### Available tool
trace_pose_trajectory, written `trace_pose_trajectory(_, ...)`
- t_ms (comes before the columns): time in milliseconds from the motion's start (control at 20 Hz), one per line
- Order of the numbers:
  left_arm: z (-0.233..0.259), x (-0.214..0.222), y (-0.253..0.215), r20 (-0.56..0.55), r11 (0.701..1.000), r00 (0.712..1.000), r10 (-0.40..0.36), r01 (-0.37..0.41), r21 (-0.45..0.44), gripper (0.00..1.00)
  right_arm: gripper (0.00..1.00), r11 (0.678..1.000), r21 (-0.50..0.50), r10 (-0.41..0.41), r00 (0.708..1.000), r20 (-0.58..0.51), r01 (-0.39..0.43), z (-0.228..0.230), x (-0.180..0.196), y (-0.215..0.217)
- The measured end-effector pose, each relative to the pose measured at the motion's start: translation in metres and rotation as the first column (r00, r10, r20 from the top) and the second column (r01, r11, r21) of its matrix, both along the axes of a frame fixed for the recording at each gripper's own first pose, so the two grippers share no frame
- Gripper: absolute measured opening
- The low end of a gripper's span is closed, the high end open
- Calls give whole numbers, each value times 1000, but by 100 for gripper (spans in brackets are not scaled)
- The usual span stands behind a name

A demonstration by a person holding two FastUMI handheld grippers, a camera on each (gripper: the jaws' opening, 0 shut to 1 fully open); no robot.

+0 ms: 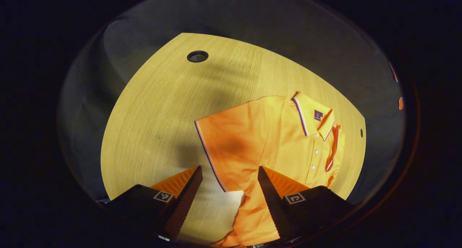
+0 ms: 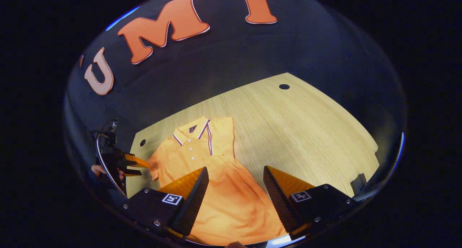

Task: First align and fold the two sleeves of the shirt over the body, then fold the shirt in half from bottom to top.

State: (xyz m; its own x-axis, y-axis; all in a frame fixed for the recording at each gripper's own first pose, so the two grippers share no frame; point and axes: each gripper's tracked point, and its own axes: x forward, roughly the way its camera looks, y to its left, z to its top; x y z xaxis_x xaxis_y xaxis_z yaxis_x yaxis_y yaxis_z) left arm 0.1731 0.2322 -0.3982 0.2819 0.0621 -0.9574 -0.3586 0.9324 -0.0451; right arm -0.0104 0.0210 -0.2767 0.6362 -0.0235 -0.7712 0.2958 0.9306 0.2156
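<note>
Shirt (image 2: 216, 190) hem cut off, table (image 2: 306, 132)

Lying flat on the table (image 2: 306, 132): the shirt (image 2: 216, 175), collar (image 2: 191, 132) toward the booth wall, hem toward the right gripper (image 2: 235, 185). Beside the shirt's left sleeve (image 1: 216, 147), just apart from it in the right gripper view, the left gripper (image 2: 139, 167). Beyond the shirt, near the table's far edge, a round hole (image 2: 284, 86); another hole (image 2: 143, 142) close by the collar.
</note>
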Motion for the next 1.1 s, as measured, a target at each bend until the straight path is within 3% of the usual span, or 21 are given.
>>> trace_pose_trajectory(150,-21,6,13,-56,999,998,15,-13,42,95,93,1000,-11,2,1000,9,-2,7,-14,3)
trace_pose_trajectory(300,-38,5,15,-115,997,993,39,-31,74,76,94,1000,-8,-2,1000,21,2,14,-23,4)
trace_pose_trajectory(350,-41,3,16,-135,995,990,48,-35,93,77,95,1000,-7,-4,1000,22,4,16,-26,3)
trace_pose_trajectory(450,-41,8,19,-132,992,991,32,-15,126,76,95,1000,-9,-16,1000,21,16,15,-33,-1)
trace_pose_trajectory(550,-40,15,14,-121,991,992,-22,37,126,68,95,1000,-4,-25,999,21,25,14,-36,-5)
trace_pose_trajectory(650,-42,24,9,-95,990,994,-55,67,127,32,95,999,-7,-31,999,11,31,9,-42,-9)
trace_pose_trajectory(700,-40,23,7,-86,982,990,-115,126,143,12,95,999,-11,-34,999,6,34,7,-43,-12)
trace_pose_trajectory(750,-38,25,4,-66,976,987,-147,156,151,12,95,999,-10,-36,999,0,36,5,-44,-14)
trace_pose_trajectory(800,-33,30,-4,-49,975,983,-177,182,130,6,95,999,-6,-36,999,-4,36,5,-48,-16)
trace_pose_trajectory(950,-10,43,-24,40,965,971,-234,227,128,6,95,999,-17,-50,999,0,50,6,-54,-28)
trace_pose_trajectory(1100,14,61,-48,104,938,941,-323,304,168,6,95,998,-32,-57,998,-7,57,3,-60,-36)
